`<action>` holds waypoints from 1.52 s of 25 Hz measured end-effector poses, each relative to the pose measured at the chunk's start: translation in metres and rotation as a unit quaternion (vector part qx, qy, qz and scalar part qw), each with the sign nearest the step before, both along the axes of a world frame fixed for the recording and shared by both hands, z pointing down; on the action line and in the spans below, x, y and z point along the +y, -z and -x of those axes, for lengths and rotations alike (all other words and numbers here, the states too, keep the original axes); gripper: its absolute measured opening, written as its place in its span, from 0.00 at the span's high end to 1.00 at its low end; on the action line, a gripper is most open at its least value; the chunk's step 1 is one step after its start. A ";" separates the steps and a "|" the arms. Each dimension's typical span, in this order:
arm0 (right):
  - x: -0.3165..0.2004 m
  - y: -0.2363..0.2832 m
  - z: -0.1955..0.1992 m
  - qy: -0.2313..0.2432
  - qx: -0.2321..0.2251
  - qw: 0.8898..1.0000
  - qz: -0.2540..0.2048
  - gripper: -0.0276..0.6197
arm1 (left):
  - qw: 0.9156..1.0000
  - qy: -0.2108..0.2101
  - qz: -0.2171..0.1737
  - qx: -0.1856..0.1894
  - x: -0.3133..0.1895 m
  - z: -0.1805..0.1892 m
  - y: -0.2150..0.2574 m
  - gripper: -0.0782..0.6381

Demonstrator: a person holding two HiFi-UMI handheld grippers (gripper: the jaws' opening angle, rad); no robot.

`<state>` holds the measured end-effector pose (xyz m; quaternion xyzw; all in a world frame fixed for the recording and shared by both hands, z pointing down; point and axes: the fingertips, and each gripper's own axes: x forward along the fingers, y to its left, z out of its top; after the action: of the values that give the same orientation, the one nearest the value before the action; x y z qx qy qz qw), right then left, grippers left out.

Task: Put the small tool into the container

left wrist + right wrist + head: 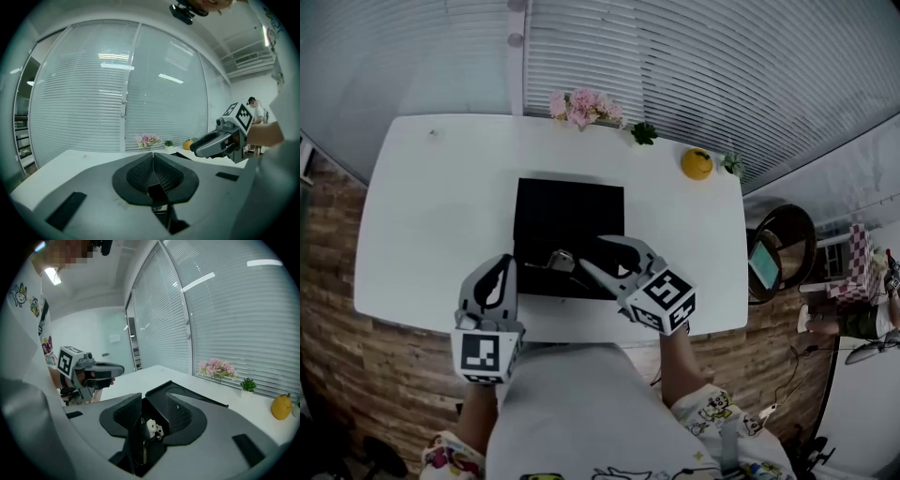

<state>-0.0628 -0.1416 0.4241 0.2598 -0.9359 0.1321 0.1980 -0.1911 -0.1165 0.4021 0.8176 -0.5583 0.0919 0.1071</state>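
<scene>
Silvery small metal tool [559,260] lies at six o'clock in the black rectangular container [567,211]; likely light, stiff, slippery, best pinched mid-body; right gripper [591,255] gapes empty; left gripper [501,264] closed.

I can read no words, numbers or brand names anywhere. My left gripper [502,262] and right gripper [592,253] each bear a cube with black-and-white square markers: patterns, not letters. My shirt [712,411] shows cartoon prints, with any lettering too small to tell.
</scene>
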 end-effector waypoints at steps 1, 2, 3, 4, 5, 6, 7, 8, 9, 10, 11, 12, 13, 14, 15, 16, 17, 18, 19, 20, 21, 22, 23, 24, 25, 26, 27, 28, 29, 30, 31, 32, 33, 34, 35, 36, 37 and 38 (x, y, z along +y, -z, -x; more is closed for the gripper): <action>-0.002 0.004 -0.003 -0.008 -0.007 1.000 -0.007 0.73 | 1.000 -0.001 -0.007 0.000 -0.003 -0.002 0.004 0.88; -0.001 0.007 -0.006 -0.014 -0.012 1.000 -0.013 0.75 | 1.000 -0.003 -0.012 0.000 -0.003 -0.004 0.007 0.88; 0.001 0.011 -0.009 -0.019 -0.014 1.000 -0.018 0.76 | 1.000 -0.005 -0.014 0.000 -0.003 -0.006 0.009 0.88; 0.002 0.014 -0.012 -0.024 -0.015 0.999 -0.024 0.77 | 1.000 -0.008 -0.015 0.001 -0.003 -0.009 0.010 0.88; 0.002 0.017 -0.016 -0.029 -0.016 0.999 -0.031 0.78 | 1.000 -0.010 -0.017 0.002 -0.003 -0.012 0.011 0.88; 0.003 0.020 -0.019 -0.034 -0.018 0.999 -0.037 0.80 | 1.000 -0.013 -0.018 0.003 -0.004 -0.015 0.013 0.88; 0.003 0.023 -0.022 -0.039 -0.020 0.998 -0.043 0.81 | 1.000 -0.016 -0.020 0.004 -0.004 -0.019 0.015 0.88; 0.003 0.027 -0.026 -0.046 -0.023 0.997 -0.049 0.81 | 1.000 -0.020 -0.021 0.004 -0.004 -0.022 0.016 0.88; 0.003 0.030 -0.030 -0.053 -0.027 0.997 -0.055 0.83 | 0.999 -0.023 -0.023 0.004 -0.005 -0.026 0.018 0.88; 0.003 0.032 -0.034 -0.059 -0.032 0.996 -0.059 0.85 | 0.999 -0.026 -0.027 0.005 -0.005 -0.029 0.020 0.88; 0.004 0.035 -0.038 -0.063 -0.039 0.995 -0.062 0.86 | 0.999 -0.029 -0.029 0.005 -0.004 -0.033 0.022 0.88; 0.006 0.038 -0.041 -0.066 -0.046 0.995 -0.065 0.87 | 0.999 -0.031 -0.029 0.005 -0.003 -0.037 0.023 0.88; 0.007 0.040 -0.044 -0.068 -0.052 0.994 -0.068 0.88 | 0.999 -0.034 -0.031 0.004 -0.002 -0.040 0.024 0.88; 0.008 0.042 -0.046 -0.070 -0.055 0.993 -0.073 0.89 | 0.999 -0.037 -0.034 0.004 -0.002 -0.044 0.025 0.88; 0.010 0.043 -0.048 -0.074 -0.056 0.993 -0.078 0.90 | 0.999 -0.039 -0.037 0.006 -0.002 -0.048 0.026 0.88; 0.011 0.044 -0.051 -0.078 -0.059 0.992 -0.082 0.91 | 0.998 -0.042 -0.040 0.008 -0.001 -0.051 0.028 0.88; 0.013 0.045 -0.052 -0.083 -0.063 0.991 -0.084 0.92 | 0.998 -0.045 -0.041 0.009 0.000 -0.054 0.029 0.88; 0.014 0.046 -0.053 -0.088 -0.069 0.990 -0.086 0.93 | 0.998 -0.049 -0.043 0.009 0.002 -0.057 0.030 0.88; 0.015 0.047 -0.055 -0.093 -0.074 0.989 -0.088 0.93 | 0.998 -0.052 -0.044 0.009 0.003 -0.060 0.031 0.88; 0.016 0.047 -0.057 -0.098 -0.076 0.988 -0.091 0.93 | 0.997 -0.056 -0.043 0.008 0.004 -0.063 0.032 0.88; 0.016 0.048 -0.059 -0.104 -0.078 0.987 -0.093 0.93 | 0.997 -0.058 -0.041 0.009 0.005 -0.065 0.031 0.88; 0.016 0.048 -0.061 -0.109 -0.079 0.986 -0.095 0.94 | 0.997 -0.060 -0.040 0.009 0.005 -0.067 0.031 0.88; 0.016 0.047 -0.062 -0.112 -0.081 0.986 -0.096 0.94 | 0.997 -0.060 -0.039 0.010 0.005 -0.067 0.030 0.88; 0.016 0.047 -0.064 -0.116 -0.082 0.985 -0.097 0.95 | 0.997 -0.059 -0.038 0.012 0.005 -0.067 0.030 0.88; 0.018 0.046 -0.066 -0.121 -0.082 0.985 -0.097 0.95 | 0.998 -0.059 -0.036 0.012 0.007 -0.067 0.029 0.88; 0.020 0.046 -0.069 -0.126 -0.083 0.984 -0.098 0.95 | 0.998 -0.059 -0.033 0.012 0.009 -0.067 0.029 0.88; 0.020 0.046 -0.071 -0.133 -0.083 0.982 -0.102 0.95 | 0.998 -0.059 -0.031 0.011 0.009 -0.066 0.029 0.88; 0.019 0.047 -0.073 -0.139 -0.083 0.981 -0.108 0.96 | 0.998 -0.059 -0.032 0.010 0.009 -0.065 0.029 0.88; 0.018 0.048 -0.074 -0.146 -0.082 0.979 -0.115 0.96 | 0.998 -0.058 -0.034 0.010 0.009 -0.064 0.030 0.88; 0.019 0.049 -0.077 -0.153 -0.080 0.978 -0.120 0.96 | 0.998 -0.056 -0.034 0.011 0.010 -0.063 0.030 0.88; 0.019 0.050 -0.079 -0.161 -0.079 0.976 -0.124 0.96 | 0.998 -0.054 -0.032 0.013 0.011 -0.062 0.029 0.88; 0.019 0.051 -0.082 -0.168 -0.079 0.974 -0.127 0.96 | 0.998 -0.054 -0.029 0.013 0.013 -0.062 0.028 0.88; 0.019 0.052 -0.085 -0.176 -0.079 0.973 -0.130 0.96 | 0.998 -0.055 -0.027 0.013 0.013 -0.062 0.028 0.88; 0.019 0.054 -0.088 -0.182 -0.077 0.971 -0.133 0.96 | 0.998 -0.056 -0.025 0.013 0.014 -0.062 0.028 0.88; 0.020 0.054 -0.090 -0.188 -0.075 0.970 -0.135 0.96 | 0.998 -0.057 -0.024 0.011 0.015 -0.062 0.027 0.88; 0.020 0.054 -0.092 -0.192 -0.073 0.969 -0.136 0.96 | 0.998 -0.057 -0.023 0.010 0.016 -0.062 0.026 0.88; 0.020 0.053 -0.094 -0.195 -0.073 0.969 -0.135 0.96 | 0.998 -0.058 -0.021 0.008 0.016 -0.062 0.024 0.88; 0.021 0.052 -0.095 -0.196 -0.074 0.969 -0.134 0.96 | 0.998 -0.059 -0.019 0.007 0.017 -0.062 0.023 0.88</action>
<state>0.0321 -0.1210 0.3720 0.4517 -0.8879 0.0606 0.0619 -0.1288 -0.0995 0.3793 0.8516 -0.5099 0.0822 0.0896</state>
